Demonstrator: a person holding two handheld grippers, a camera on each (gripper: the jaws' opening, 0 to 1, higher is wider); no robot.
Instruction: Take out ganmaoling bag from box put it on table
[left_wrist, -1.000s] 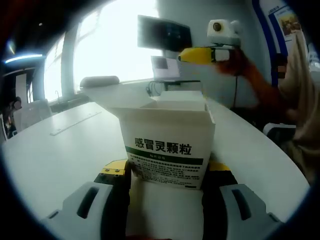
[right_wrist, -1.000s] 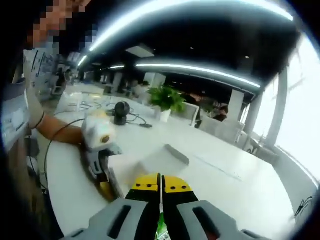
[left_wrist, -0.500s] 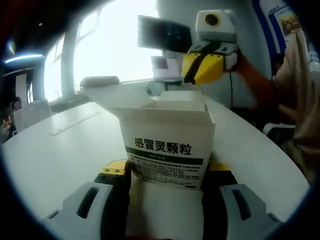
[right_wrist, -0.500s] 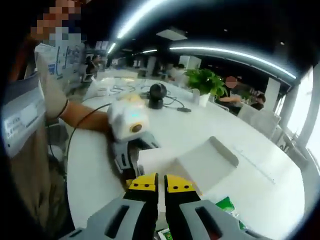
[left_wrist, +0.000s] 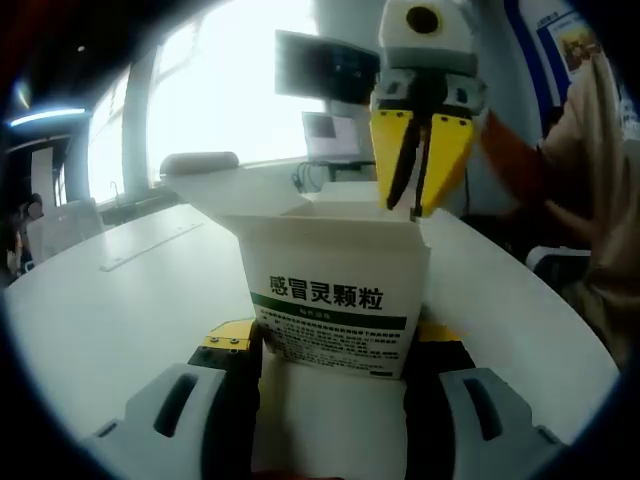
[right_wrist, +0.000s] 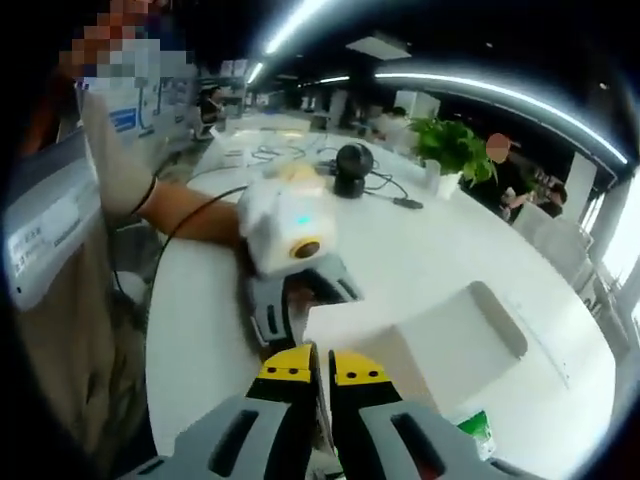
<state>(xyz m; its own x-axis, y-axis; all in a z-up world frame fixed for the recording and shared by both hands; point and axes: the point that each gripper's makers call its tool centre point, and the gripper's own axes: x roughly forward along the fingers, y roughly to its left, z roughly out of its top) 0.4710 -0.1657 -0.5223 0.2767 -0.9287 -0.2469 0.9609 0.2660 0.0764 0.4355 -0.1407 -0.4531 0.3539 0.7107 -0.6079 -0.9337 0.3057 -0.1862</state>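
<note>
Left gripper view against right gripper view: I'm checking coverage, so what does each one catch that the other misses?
The left gripper view alone shows the box's printed green-striped front and a dark monitor. The right gripper view alone shows a potted plant and a green packet beside the box. Both show the open white box, the white table and the two tools: left, right.

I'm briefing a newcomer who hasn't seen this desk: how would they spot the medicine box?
On the white table, look between the left gripper's jaws. The box stands upright there, lid open, white with a green band and dark Chinese lettering.
</note>
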